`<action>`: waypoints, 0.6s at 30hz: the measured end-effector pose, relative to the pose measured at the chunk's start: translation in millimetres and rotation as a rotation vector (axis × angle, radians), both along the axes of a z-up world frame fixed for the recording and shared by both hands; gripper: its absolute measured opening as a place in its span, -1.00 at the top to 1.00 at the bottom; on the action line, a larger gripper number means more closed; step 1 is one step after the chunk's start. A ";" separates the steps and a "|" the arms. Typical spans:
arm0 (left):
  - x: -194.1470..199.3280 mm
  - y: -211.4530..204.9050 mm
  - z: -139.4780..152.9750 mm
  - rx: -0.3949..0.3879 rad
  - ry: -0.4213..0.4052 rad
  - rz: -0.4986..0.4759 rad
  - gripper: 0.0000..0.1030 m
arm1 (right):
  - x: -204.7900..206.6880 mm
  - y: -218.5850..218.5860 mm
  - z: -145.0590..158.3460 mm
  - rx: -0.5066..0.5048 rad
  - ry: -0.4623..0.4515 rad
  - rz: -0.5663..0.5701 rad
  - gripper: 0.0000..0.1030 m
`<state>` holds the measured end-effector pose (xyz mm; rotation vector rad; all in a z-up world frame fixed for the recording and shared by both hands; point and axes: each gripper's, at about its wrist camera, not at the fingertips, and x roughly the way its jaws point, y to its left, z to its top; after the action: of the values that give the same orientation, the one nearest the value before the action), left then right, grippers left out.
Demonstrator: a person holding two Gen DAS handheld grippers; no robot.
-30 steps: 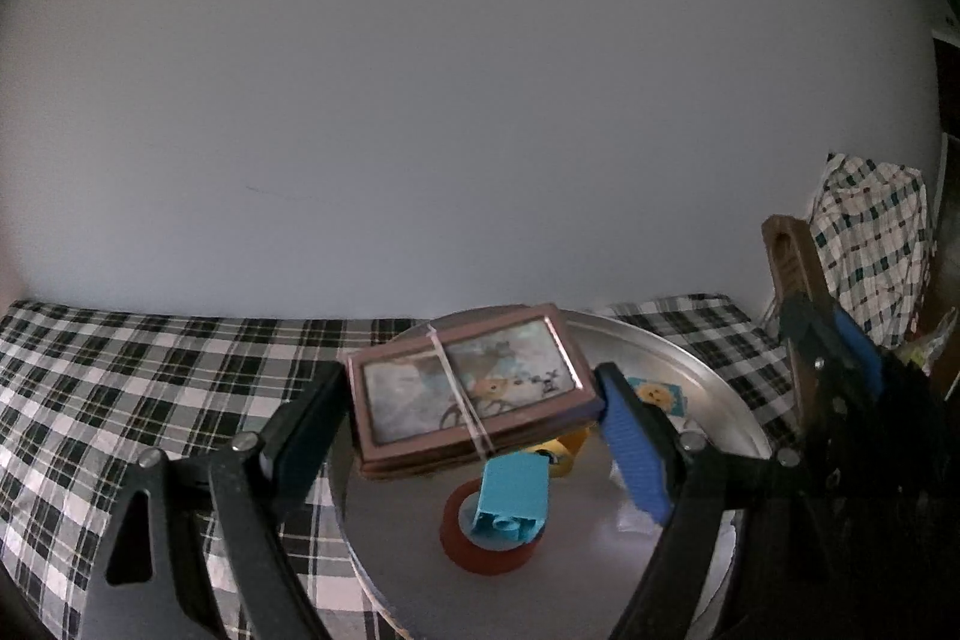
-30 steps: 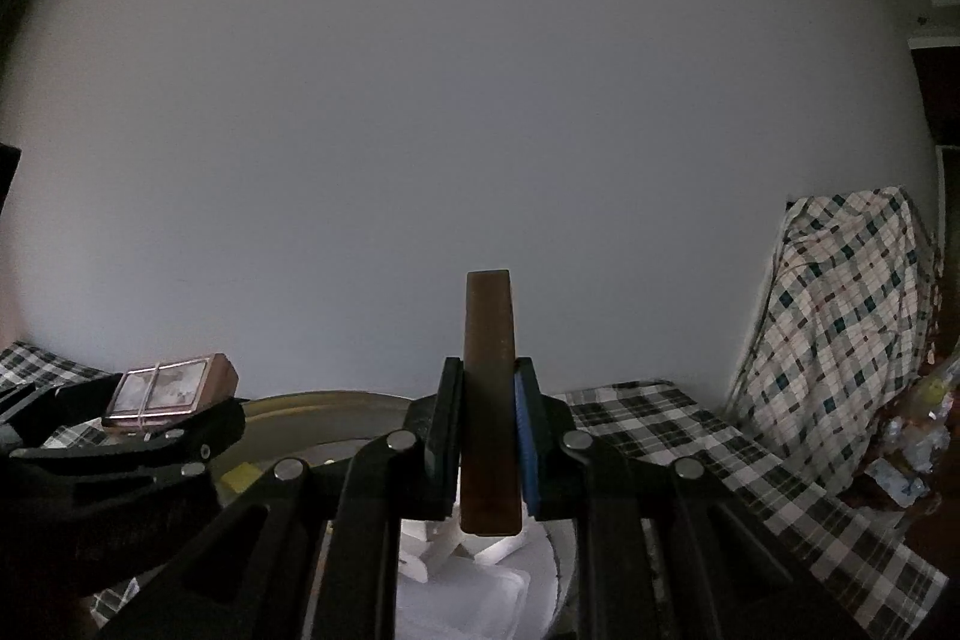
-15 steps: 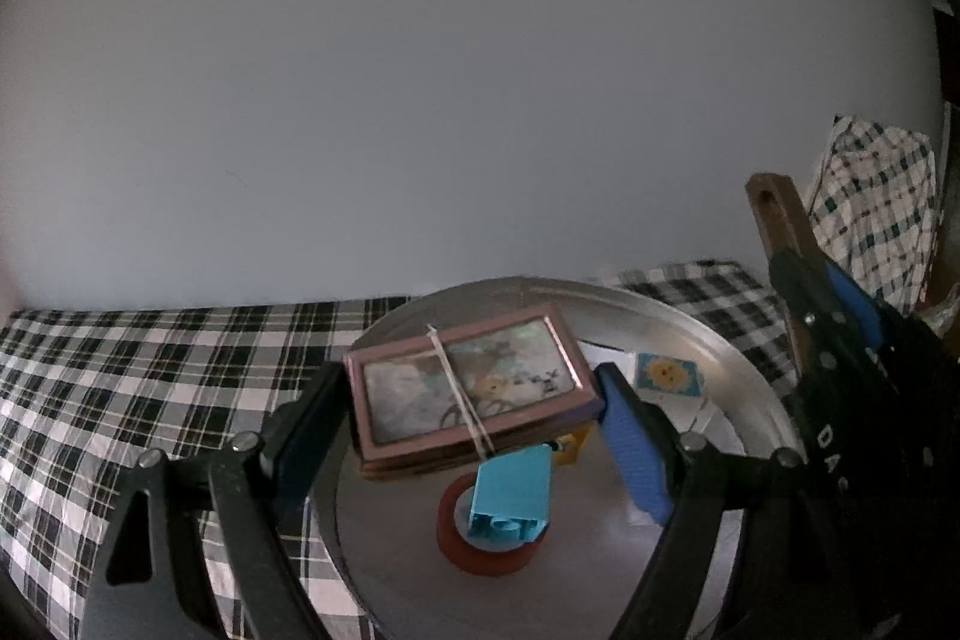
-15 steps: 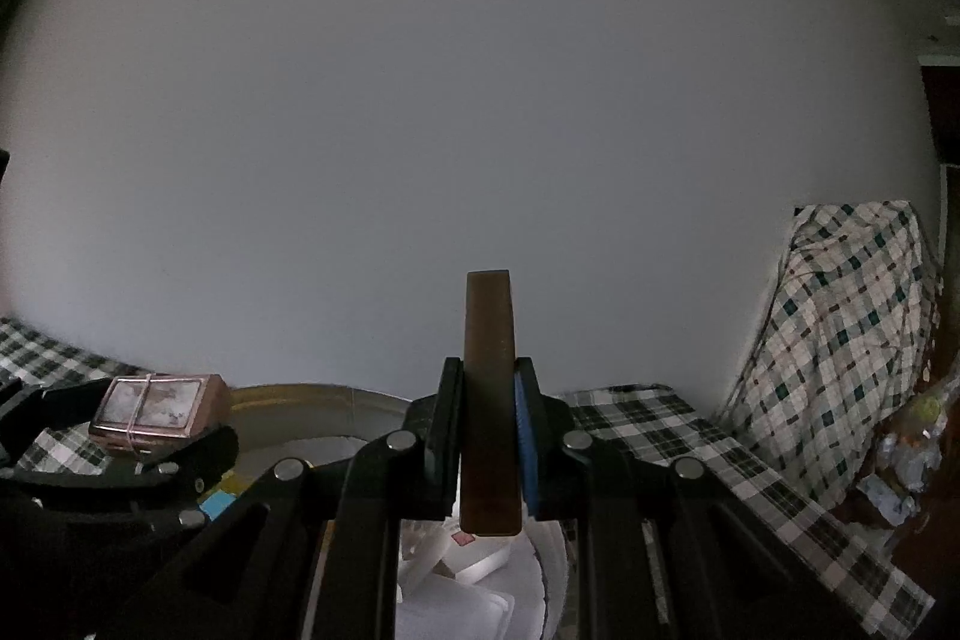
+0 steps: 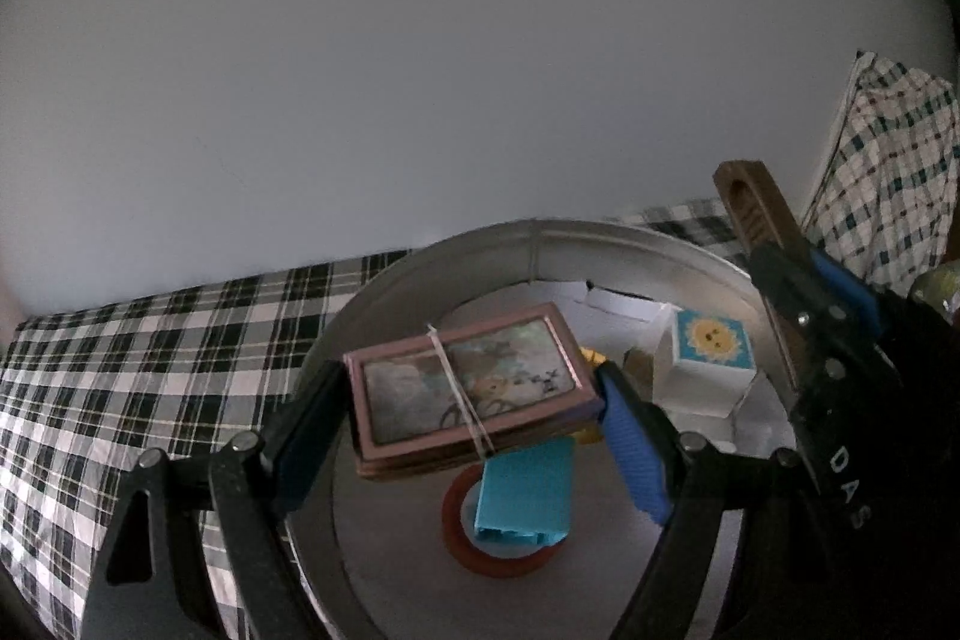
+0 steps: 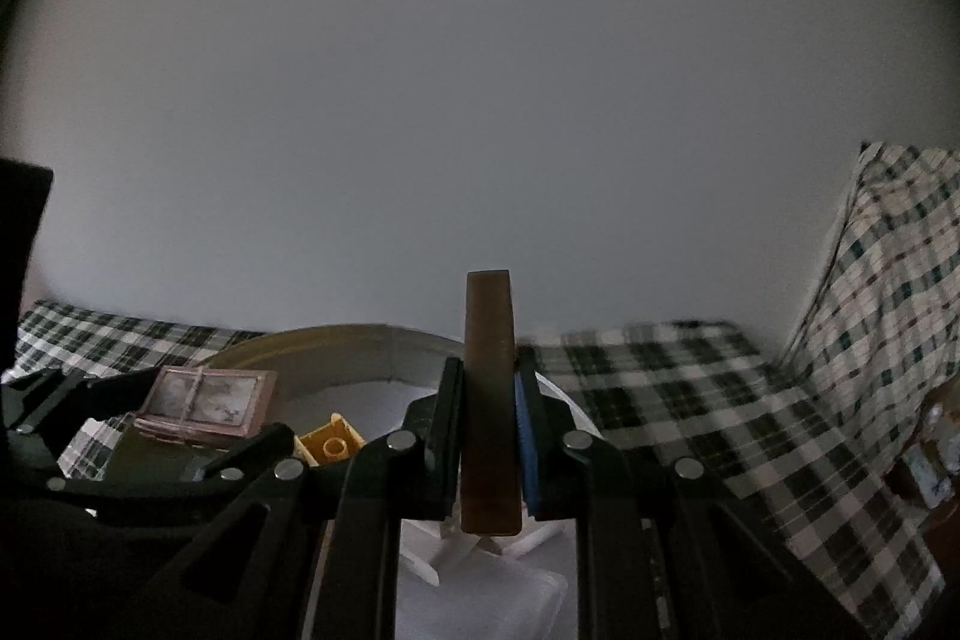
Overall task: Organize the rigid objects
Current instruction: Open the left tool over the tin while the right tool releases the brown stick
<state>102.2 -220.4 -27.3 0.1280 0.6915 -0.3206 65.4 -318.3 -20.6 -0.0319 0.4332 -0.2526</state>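
Currently the left gripper [image 5: 474, 424] is clamped across the short ends of a pink-framed box [image 5: 468, 385] with a white band around its middle; pads touching both ends, box held flat above the interior of a round metal tray [image 5: 420, 268]. Directly under the box: a blue block [image 5: 525, 490] lying on a red tape roll [image 5: 498, 559] on the tray floor. To the right in the tray, a white cube with a sun print [image 5: 711, 346], a yellow brick [image 6: 330, 442] and some white pieces, too dim to identify. The right gripper [image 6: 489, 436] is closed tight on a brown wooden piece [image 6: 489, 376], held upright on edge between the pads, its top sticking out past the fingertips, over the tray's right side. Tray sits on a counter with checked cloth [image 5: 150, 340]. Both grippers close together, not touching.
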 end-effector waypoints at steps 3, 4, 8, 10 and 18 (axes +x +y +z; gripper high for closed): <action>0.3 -5.4 -1.5 0.050 -0.001 0.005 -0.60 | 5.8 -5.5 -3.0 0.027 0.043 0.015 0.67; 1.7 -3.6 -3.7 0.059 -0.001 0.009 -0.60 | 5.5 -4.8 -3.3 0.035 0.049 0.019 0.67; 2.7 -5.3 -6.9 0.085 0.006 0.011 -0.60 | 7.8 -7.1 -3.9 0.112 0.074 0.071 0.67; -0.2 -9.5 -6.9 0.113 -0.013 0.009 -0.60 | 8.2 -8.2 -4.6 0.146 0.083 0.091 0.66; -0.9 -10.7 -8.7 0.144 -0.012 0.003 -0.60 | 10.8 -4.5 -9.5 0.204 0.116 0.138 0.66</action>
<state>101.3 -231.1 -36.0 0.2654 0.7026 -0.2669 76.2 -322.8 -30.1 0.1236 0.5685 -0.0701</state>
